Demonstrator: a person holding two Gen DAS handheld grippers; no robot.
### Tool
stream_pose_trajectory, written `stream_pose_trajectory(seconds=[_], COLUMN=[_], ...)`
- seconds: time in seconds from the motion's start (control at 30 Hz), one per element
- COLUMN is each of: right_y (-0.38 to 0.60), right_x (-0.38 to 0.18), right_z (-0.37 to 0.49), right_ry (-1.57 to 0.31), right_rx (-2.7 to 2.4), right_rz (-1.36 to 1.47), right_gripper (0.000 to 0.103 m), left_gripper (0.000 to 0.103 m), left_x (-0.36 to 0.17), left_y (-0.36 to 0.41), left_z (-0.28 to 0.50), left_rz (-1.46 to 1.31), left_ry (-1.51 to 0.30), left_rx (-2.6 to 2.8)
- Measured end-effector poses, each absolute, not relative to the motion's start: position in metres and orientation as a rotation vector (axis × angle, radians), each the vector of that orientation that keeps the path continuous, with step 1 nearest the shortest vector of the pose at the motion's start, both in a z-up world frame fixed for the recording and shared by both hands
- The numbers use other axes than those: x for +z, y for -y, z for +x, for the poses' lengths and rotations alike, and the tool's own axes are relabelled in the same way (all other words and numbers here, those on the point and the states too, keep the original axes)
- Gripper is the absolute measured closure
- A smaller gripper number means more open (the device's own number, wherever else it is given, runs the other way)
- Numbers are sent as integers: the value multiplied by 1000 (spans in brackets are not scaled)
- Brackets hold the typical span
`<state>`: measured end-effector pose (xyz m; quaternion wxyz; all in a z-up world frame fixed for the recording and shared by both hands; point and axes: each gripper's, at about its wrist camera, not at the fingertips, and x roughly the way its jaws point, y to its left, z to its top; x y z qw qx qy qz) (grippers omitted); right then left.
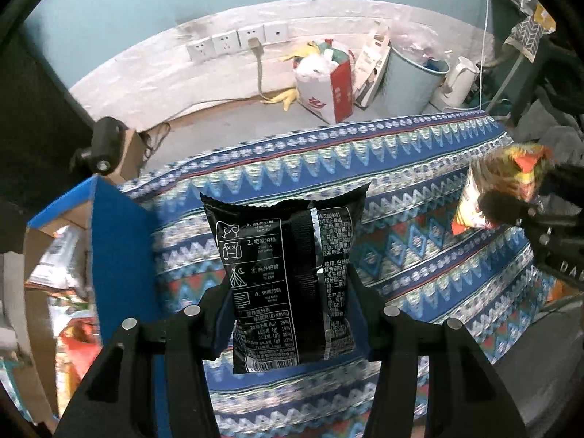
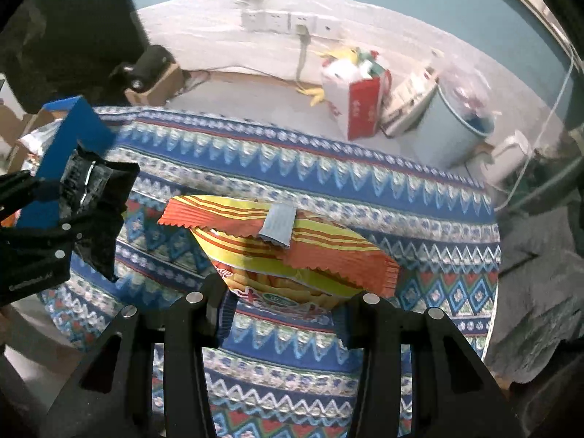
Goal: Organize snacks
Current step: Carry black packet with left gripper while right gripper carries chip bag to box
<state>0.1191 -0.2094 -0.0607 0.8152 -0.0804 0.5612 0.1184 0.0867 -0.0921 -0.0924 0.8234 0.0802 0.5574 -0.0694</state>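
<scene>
Seen from two wrist cameras looking steeply down at a desk [image 1: 419,189] draped in a blue zigzag-patterned cloth.

Left hand-held gripper [image 1: 292,314] clamped on a black snack bag [image 1: 284,277], fingers pressing its lower sides; bag upright, lifted clear of the cloth, back label with white print facing the camera. Hanging near the desk's left edge, just beside a blue-sided box [image 1: 120,241] off that edge (more packets inside, blurred).

Right hand-held gripper [image 2: 283,314] pinching an orange and yellow striped snack bag [image 2: 284,252] by its lower part; crimped orange top edge folded over, a small pale tag stuck on it. Held above the middle of the desk, not touching the cloth. In the left wrist view the same striped bag visible at the right edge, blurred, over the desk's right side.

In the right wrist view, the black bag and its gripper visible at far left, in front of the blue box wall.

Beyond the desk's far edge, on the floor against the wall: a red and white paper bag [image 1: 328,87] stuffed with rubbish, a pale blue bin [image 1: 412,80], a white kettle [image 1: 458,80], banana peels. A row of wall sockets [image 1: 237,42] above, one with a cord plugged in.
</scene>
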Motion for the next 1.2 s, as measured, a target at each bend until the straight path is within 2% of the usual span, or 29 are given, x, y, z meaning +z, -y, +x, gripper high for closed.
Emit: stream_pose_trajectory(seconds=[1.2], right_y=[0], right_x=[-28], right_z=[116], right_ry=[-1078], right_rx=[503], right_rz=[-334], right_gripper=[60], left_gripper=[49], left_x=[-43], left_y=[-80], left_z=[50], left_rz=[23], left_ry=[-1051], left_rx=[-19])
